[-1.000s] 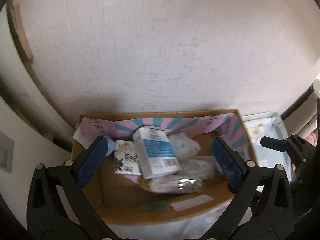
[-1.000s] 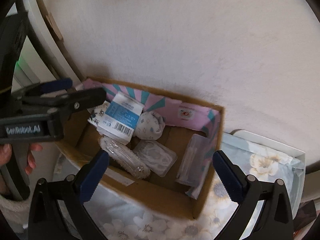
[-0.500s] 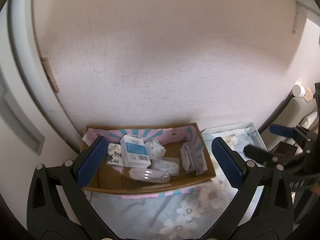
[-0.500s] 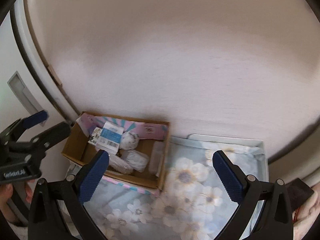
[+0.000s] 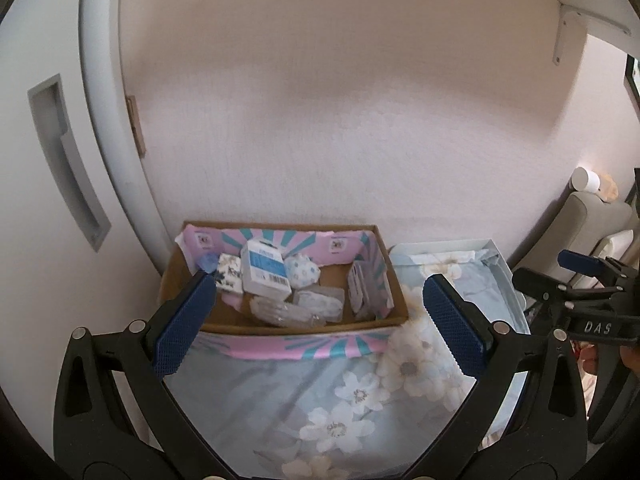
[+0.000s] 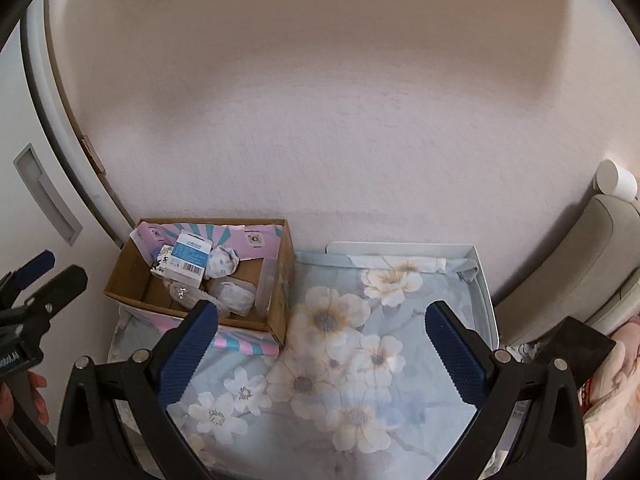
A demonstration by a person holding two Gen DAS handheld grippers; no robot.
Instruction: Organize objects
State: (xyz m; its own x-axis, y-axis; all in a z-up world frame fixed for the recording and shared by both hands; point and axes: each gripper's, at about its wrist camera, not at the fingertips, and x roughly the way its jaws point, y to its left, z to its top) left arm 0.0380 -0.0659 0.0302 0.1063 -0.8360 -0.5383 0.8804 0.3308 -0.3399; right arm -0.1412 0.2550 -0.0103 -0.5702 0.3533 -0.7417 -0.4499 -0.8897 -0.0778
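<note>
Right now both of your tools hang above the scene with nothing in them: the left gripper [image 5: 320, 320] has its jaws spread wide, and so does the right gripper [image 6: 322, 346]. All the small items sit gathered in the cardboard box [image 5: 304, 320] against the wall: the white-and-blue carton [image 5: 264, 270] leans on top, the spotted pouch [image 5: 302, 270] lies just beside it, clear plastic packets [image 5: 296, 308] lie nearer the front, and a flat pack [image 5: 358, 288] stands against the right wall. On the floral cloth [image 6: 360, 360] spread over the white tray [image 6: 486, 296], no loose item shows. That fits two stages equally: either the things have been collected and you are finished, or they wait in the box to be laid out, so let your own plan settle it. For room, the cloth to the right of the box is wide and free, while the box is hemmed in by the wall behind and the door frame [image 5: 108, 160] on its left. The box flaps stand tall, so come in from above.
</note>
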